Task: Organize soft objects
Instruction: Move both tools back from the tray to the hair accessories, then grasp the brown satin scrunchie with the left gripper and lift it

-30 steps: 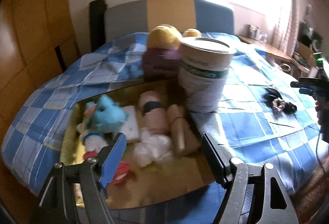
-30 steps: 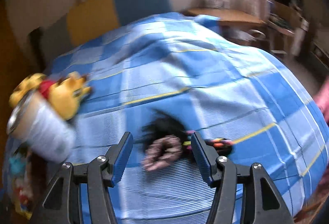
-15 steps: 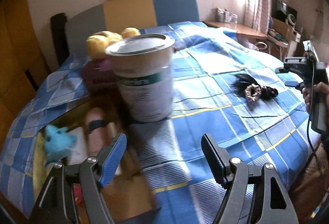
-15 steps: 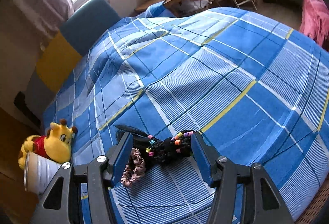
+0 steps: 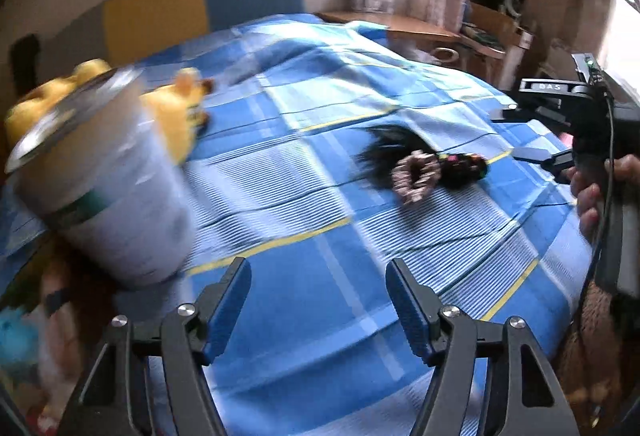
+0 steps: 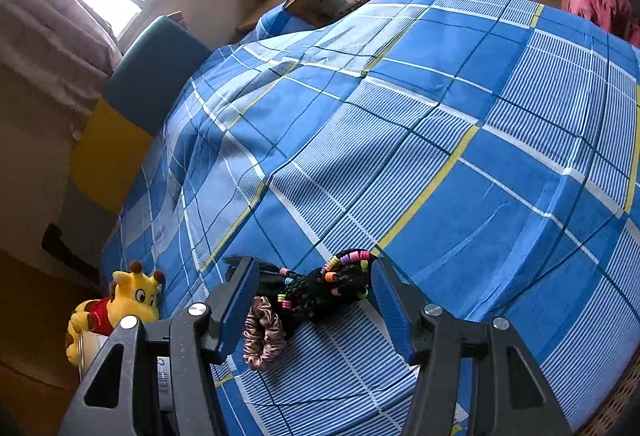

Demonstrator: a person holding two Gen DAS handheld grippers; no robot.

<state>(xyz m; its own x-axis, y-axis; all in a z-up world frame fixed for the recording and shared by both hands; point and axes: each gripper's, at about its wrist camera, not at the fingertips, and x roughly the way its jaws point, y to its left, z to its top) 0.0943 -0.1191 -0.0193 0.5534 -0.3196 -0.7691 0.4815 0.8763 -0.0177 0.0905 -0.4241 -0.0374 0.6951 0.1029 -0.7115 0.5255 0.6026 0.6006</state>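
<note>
Scrunchies point(image 6: 308, 300) (beaded, black) between open right hand-held gripper point(image 6: 314, 300) fingers.

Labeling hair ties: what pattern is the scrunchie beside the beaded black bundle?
Brown-and-pink animal print on the scrunchie; right wrist view shows it best.

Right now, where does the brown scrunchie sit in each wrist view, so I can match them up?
Left wrist: brown scrunchie right of centre, on the blue plaid bedspread.
Right wrist: brown scrunchie low centre-left, just inside the open right gripper.
Shared landmark: the black beaded hair tie bundle touching it.
</note>
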